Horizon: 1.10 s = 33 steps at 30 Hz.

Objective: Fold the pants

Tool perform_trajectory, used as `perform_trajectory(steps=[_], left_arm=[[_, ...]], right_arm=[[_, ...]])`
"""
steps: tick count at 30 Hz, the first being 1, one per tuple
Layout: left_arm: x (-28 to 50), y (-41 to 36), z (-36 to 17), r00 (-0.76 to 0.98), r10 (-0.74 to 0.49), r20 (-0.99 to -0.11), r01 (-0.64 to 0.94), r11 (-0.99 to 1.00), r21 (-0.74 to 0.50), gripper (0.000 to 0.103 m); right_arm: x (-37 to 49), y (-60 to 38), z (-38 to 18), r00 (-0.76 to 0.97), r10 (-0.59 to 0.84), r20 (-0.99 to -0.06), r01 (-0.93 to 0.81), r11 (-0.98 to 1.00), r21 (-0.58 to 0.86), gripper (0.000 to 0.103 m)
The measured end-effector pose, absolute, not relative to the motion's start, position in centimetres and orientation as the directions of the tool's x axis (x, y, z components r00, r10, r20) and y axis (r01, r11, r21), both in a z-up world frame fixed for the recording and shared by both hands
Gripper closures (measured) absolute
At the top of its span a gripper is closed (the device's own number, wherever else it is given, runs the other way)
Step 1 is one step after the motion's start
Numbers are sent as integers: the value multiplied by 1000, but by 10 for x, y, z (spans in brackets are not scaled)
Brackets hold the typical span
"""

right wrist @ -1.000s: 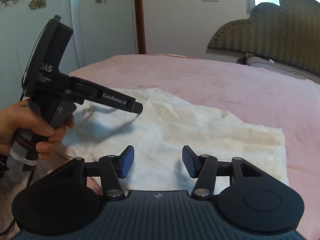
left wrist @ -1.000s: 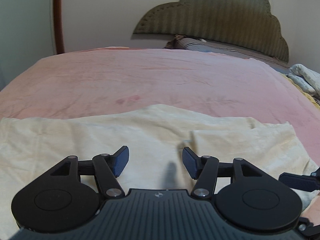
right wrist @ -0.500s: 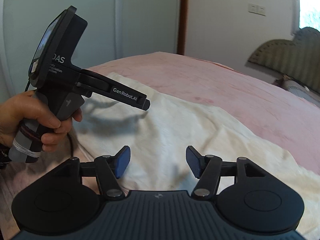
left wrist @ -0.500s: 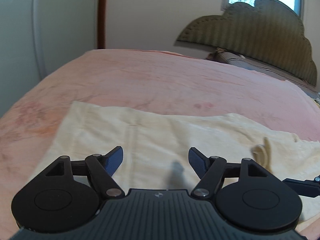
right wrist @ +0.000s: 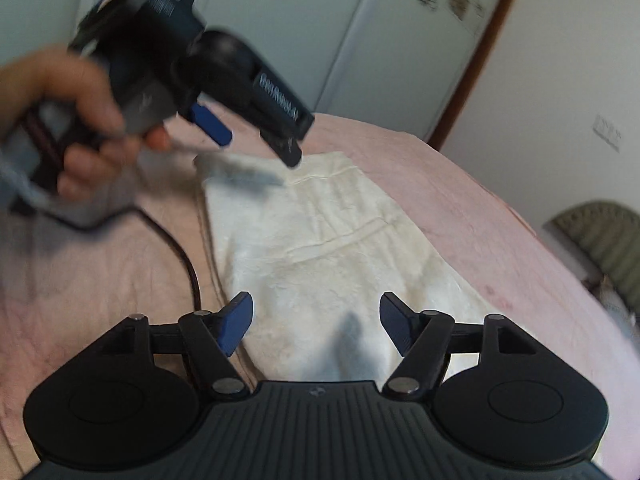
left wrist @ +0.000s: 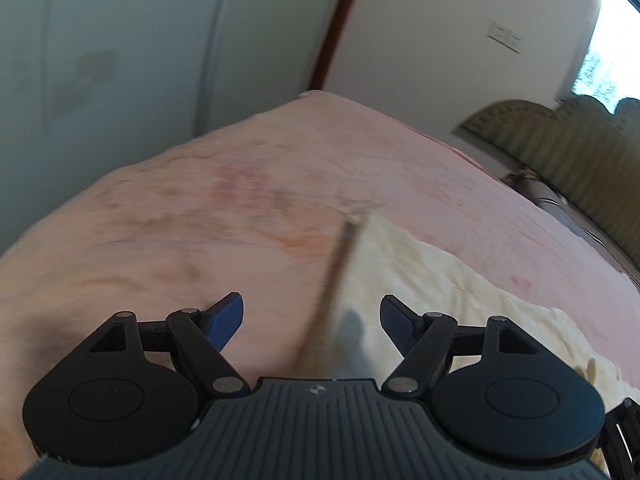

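Honestly, with my left gripper (left wrist: pixel 311 317) and right gripper (right wrist: pixel 316 322) both gaping wide and empty above the cream pants (right wrist: pixel 332 248) lying flat on the pink bed (right wrist: pixel 100 272), I risk pinching bedsheet along with the hem.

Soft daylight enters from a blown-out window (left wrist: pixel 612 52) at the upper right of the left wrist view. Both fisheye views bend at the edges and are smeared by motion blur, worst on the hand (right wrist: pixel 76 120) in the right wrist view. Faint shadows fall on the pants (right wrist: pixel 320 248).
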State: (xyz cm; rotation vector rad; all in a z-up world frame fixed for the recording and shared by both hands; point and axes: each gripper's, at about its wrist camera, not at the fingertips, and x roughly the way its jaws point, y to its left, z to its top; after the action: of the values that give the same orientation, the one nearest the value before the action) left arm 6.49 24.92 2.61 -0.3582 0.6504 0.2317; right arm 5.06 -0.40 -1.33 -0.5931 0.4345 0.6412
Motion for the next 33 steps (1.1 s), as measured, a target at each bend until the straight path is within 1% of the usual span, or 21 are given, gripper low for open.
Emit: perform_trajectory(steps=[2, 4, 6, 9, 11, 13, 15, 16, 17, 19, 21, 22, 23, 24, 25, 28, 30, 33], left_arm=[[54, 262, 33, 769, 178, -614, -367, 910, -195, 25], [46, 274, 38, 754, 262, -603, -421, 897, -137, 21], [42, 284, 41, 747, 269, -608, -436, 888, -143, 18], [45, 286, 40, 751, 162, -640, -376, 902, -214, 17], [50, 281, 35, 754, 39, -655, -304, 906, -296, 17], [54, 277, 29, 741, -88, -666, -238, 893, -383, 17], [57, 278, 22, 724, -160, -671, -225, 865, -448, 17], [59, 280, 18, 717, -187, -672, -228, 847, -480, 16], [59, 282, 14, 709, -222, -669, -231, 824, -518, 15], [62, 288, 9, 705, -276, -653, -231, 782, -579, 8], [67, 293, 6, 705, -330, -628, -227, 734, -641, 4], [71, 295, 5, 704, -364, -610, -215, 709, -671, 3], [77, 296, 2, 698, -397, -596, -202, 689, -696, 3], [83, 298, 0, 689, -429, -584, -197, 665, -720, 3], [89, 299, -2, 684, -460, -566, -190, 636, -748, 3], [110, 296, -14, 663, -558, -499, -173, 534, -828, 3], [120, 291, -20, 677, -566, -470, -174, 498, -850, 3], [133, 278, -18, 683, -549, -481, -158, 532, -832, 3]], right_arm=[[47, 4, -17, 732, 414, -541, -663, 614, -428, 33], [41, 8, -17, 725, 418, -548, -674, 596, -437, 33], [38, 8, -15, 701, 447, -555, -701, 576, -421, 33], [34, 24, -18, 708, 446, -547, -701, 534, -473, 33], [35, 40, -29, 731, 417, -541, -681, 491, -543, 33], [31, 56, -39, 772, 393, -500, -636, 469, -613, 33], [33, 70, -43, 810, 373, -453, -586, 483, -650, 32], [36, 77, -45, 823, 370, -431, -567, 488, -663, 29], [39, 83, -48, 835, 373, -404, -547, 493, -676, 27], [49, 94, -53, 844, 389, -369, -529, 498, -687, 27], [57, 99, -53, 835, 410, -366, -543, 511, -666, 28], [62, 99, -50, 824, 426, -374, -562, 519, -644, 37], [66, 99, -48, 804, 443, -396, -591, 524, -614, 50], [70, 98, -44, 779, 456, -431, -626, 533, -568, 78], [73, 96, -41, 761, 469, -448, -649, 549, -527, 81], [72, 87, -32, 756, 489, -436, -654, 577, -488, 88], [72, 77, -19, 751, 510, -420, -660, 616, -431, 90], [72, 62, -4, 741, 539, -400, -669, 646, -369, 93]])
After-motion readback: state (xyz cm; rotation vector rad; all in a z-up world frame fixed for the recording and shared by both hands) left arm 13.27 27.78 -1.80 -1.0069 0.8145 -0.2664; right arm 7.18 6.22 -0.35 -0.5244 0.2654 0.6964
